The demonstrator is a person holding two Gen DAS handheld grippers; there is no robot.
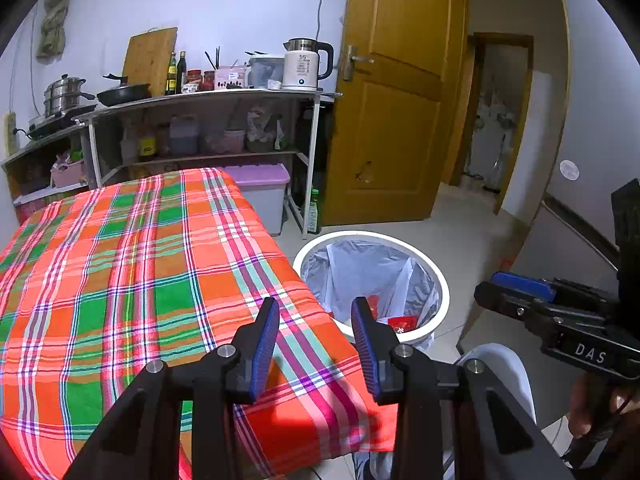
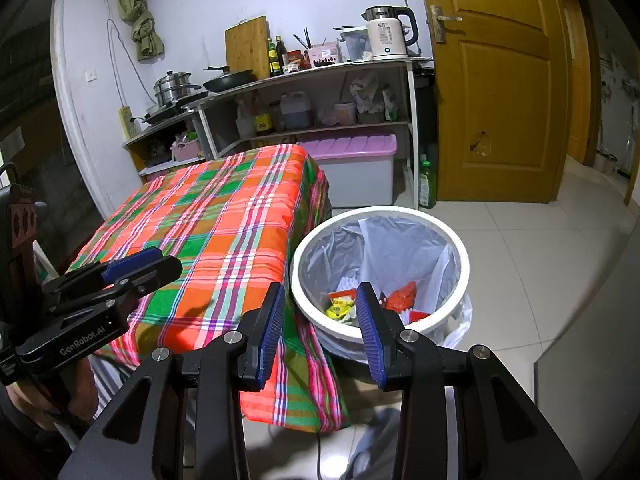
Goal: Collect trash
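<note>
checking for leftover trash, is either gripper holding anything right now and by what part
Nothing is held: left gripper and right gripper are both open and empty.

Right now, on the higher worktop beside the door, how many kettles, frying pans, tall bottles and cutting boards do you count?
Kettle: 1
Frying pan: 1
Tall bottles: 2
Cutting board: 1
Total: 5
</note>
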